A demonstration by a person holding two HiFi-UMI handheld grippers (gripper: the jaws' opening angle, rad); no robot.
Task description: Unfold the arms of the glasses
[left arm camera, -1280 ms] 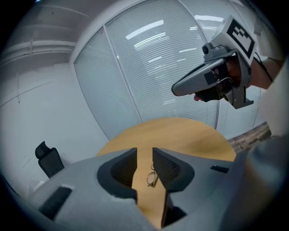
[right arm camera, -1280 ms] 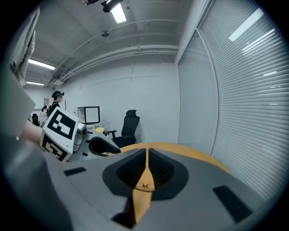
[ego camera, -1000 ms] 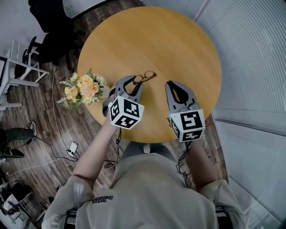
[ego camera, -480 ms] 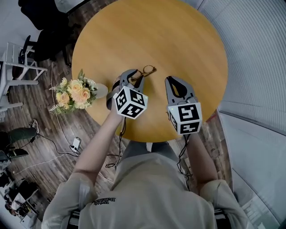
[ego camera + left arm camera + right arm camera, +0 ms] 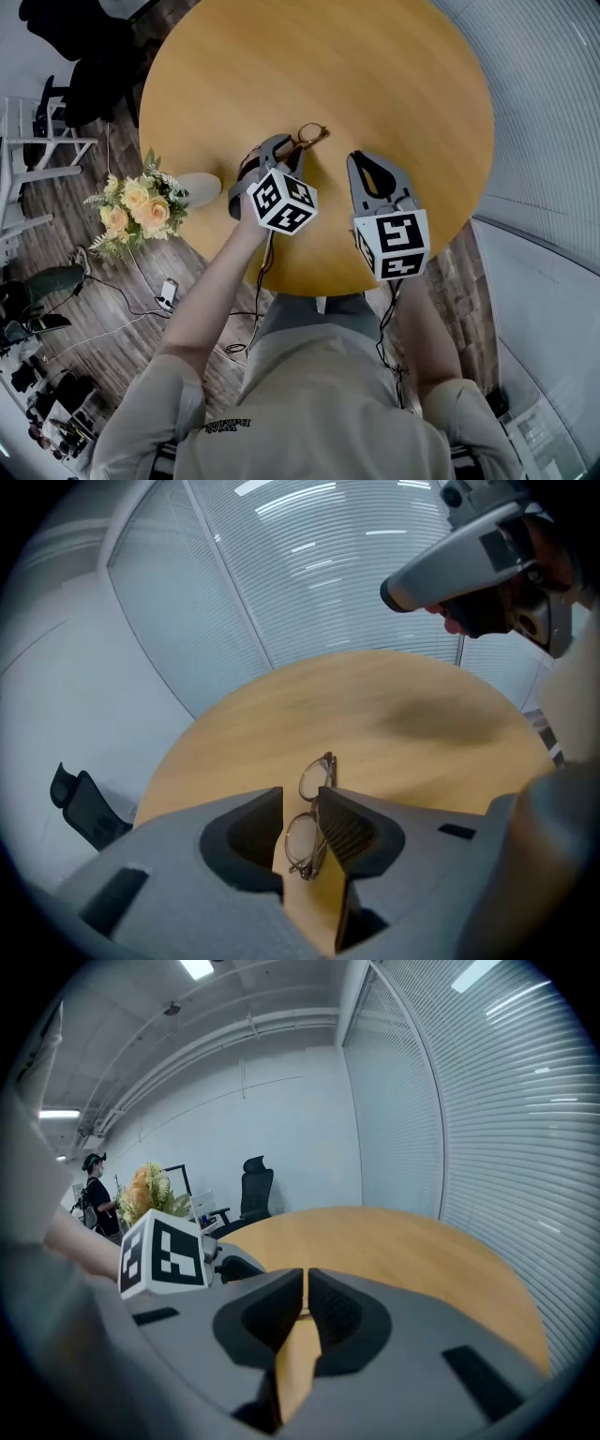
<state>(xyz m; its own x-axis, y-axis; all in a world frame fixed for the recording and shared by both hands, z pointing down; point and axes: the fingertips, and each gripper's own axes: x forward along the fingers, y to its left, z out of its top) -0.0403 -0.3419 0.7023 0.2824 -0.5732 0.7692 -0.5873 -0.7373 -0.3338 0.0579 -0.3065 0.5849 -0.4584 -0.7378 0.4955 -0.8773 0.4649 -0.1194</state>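
On the round table (image 5: 394, 75), glasses (image 5: 315, 778) are pinched by the left gripper (image 5: 300, 795), the right gripper (image 5: 307, 1275) clenched empty; the lens (image 5: 300, 844) could be cracked by squeezing.

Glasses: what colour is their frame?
The glasses have a thin brown frame, best seen in the left gripper view.

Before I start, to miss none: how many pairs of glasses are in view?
1. The glasses sit over the table, between the left gripper's jaws; others may be hidden.
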